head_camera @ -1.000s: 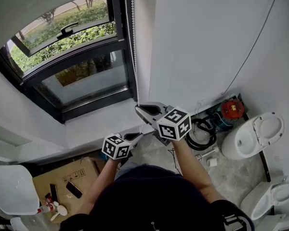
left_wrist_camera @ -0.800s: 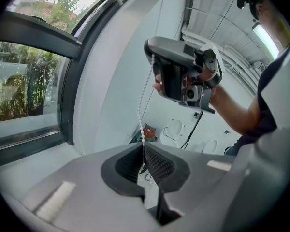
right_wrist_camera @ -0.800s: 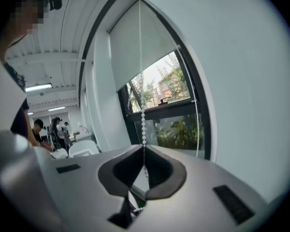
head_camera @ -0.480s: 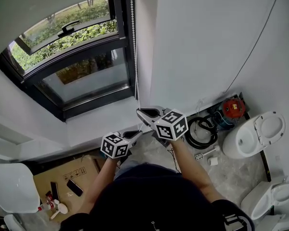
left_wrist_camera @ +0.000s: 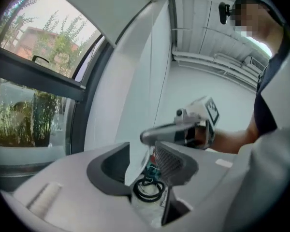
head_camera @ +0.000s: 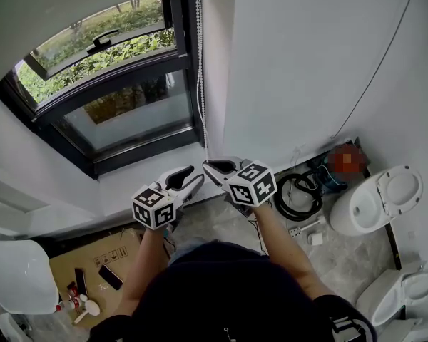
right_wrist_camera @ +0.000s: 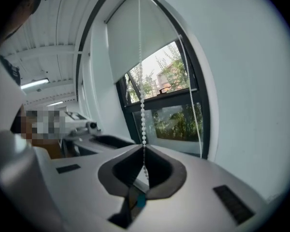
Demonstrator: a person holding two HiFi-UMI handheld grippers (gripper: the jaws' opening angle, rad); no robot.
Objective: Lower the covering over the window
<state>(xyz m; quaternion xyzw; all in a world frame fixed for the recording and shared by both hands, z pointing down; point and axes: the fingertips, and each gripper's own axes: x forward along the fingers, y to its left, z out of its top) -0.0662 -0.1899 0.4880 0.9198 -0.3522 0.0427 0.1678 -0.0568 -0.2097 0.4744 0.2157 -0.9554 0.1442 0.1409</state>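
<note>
window chain (right_wrist_camera: 143,122) pinched in right claw (right_wrist_camera: 144,148), unclear overhead; left claw (left_wrist_camera: 141,151) just opened, empty

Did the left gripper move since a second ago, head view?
Yes. The left gripper has shifted up the picture, toward the window sill. Its jaws have just been opening, with nothing between them.

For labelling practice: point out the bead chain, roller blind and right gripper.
bead chain (right_wrist_camera: 143,115): right gripper view, beads above jaws.
roller blind (right_wrist_camera: 135,37): right gripper view, fabric middle.
right gripper (head_camera: 206,165): head view, jaw tips.
</note>
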